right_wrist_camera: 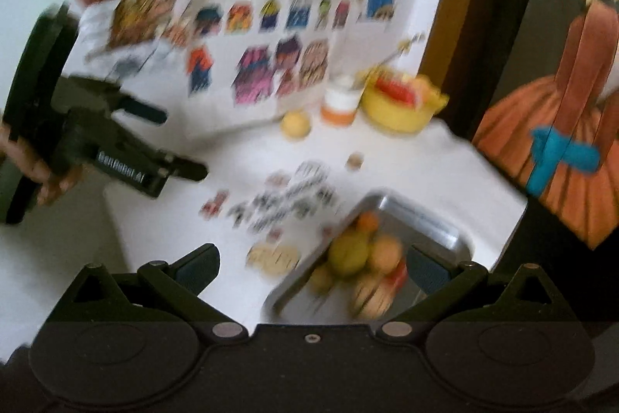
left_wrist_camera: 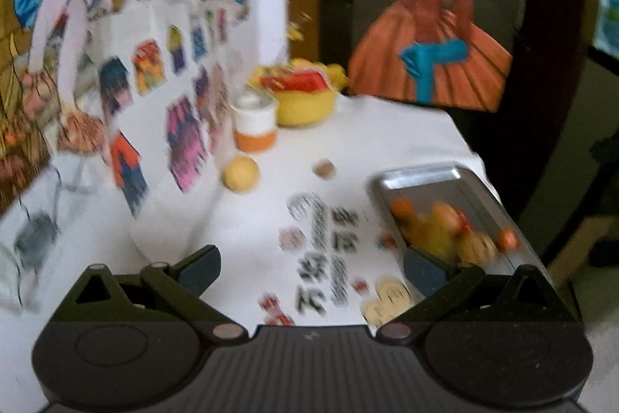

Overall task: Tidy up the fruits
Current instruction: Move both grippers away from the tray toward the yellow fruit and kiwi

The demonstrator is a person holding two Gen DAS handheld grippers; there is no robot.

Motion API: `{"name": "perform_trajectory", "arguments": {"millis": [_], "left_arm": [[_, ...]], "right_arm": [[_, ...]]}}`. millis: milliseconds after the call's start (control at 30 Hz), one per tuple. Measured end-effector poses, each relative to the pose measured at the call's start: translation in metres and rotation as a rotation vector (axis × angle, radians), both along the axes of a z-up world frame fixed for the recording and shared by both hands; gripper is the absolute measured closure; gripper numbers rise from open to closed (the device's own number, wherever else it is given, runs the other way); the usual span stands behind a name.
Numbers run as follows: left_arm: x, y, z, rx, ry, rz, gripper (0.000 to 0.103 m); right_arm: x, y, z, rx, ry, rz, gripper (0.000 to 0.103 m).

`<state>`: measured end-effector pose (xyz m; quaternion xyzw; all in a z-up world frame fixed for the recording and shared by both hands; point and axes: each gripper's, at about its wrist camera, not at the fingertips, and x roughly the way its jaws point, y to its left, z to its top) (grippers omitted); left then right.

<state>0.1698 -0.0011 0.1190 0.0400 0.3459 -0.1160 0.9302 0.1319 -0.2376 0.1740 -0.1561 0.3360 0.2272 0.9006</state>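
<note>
A metal tray (left_wrist_camera: 418, 177) (right_wrist_camera: 433, 215) holds several fruits (left_wrist_camera: 437, 231) (right_wrist_camera: 352, 250), yellow-green and orange, at the table's right side. A lone yellow round fruit (left_wrist_camera: 240, 172) (right_wrist_camera: 294, 125) lies on the white table near a yellow bowl (left_wrist_camera: 305, 103) (right_wrist_camera: 398, 111) filled with more fruit. My left gripper (left_wrist_camera: 309, 269) (right_wrist_camera: 182, 146) is open above the printed cloth, its right finger beside the tray, nothing between its fingers. My right gripper (right_wrist_camera: 313, 266) is open over the tray's near corner, empty. Both views are motion-blurred.
A white and orange jar (left_wrist_camera: 254, 120) (right_wrist_camera: 340, 101) stands beside the bowl. A small brown item (left_wrist_camera: 324, 168) (right_wrist_camera: 355, 160) lies mid-table. A cartoon poster (left_wrist_camera: 116, 26) (right_wrist_camera: 271, 6) covers the back wall, and a painting (left_wrist_camera: 429, 26) leans at the right. A hand (right_wrist_camera: 38, 173) holds the left gripper.
</note>
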Motion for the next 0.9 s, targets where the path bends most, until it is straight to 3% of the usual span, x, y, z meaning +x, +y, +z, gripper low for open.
{"name": "perform_trajectory", "arguments": {"millis": [167,333,500,667,900], "left_arm": [[0.053,0.015,0.007,-0.041,-0.030,0.078,0.000],[0.101,0.017,-0.005,-0.067,-0.101,0.186,0.000],[0.132,0.006,-0.039,-0.077,-0.166,0.261,0.000],[0.148,0.000,-0.082,-0.139,-0.244,0.368,0.000],[0.185,0.007,-0.123,-0.171,-0.184,0.458,0.000]], "right_arm": [[0.066,-0.004,0.029,0.048,-0.084,-0.013,0.001],[0.131,-0.011,0.028,0.147,-0.157,-0.042,0.001],[0.178,-0.014,-0.007,0.198,-0.235,-0.010,0.001],[0.212,-0.002,-0.058,0.167,-0.234,0.078,0.001],[0.245,0.023,-0.114,0.054,-0.197,0.172,0.001]]}}
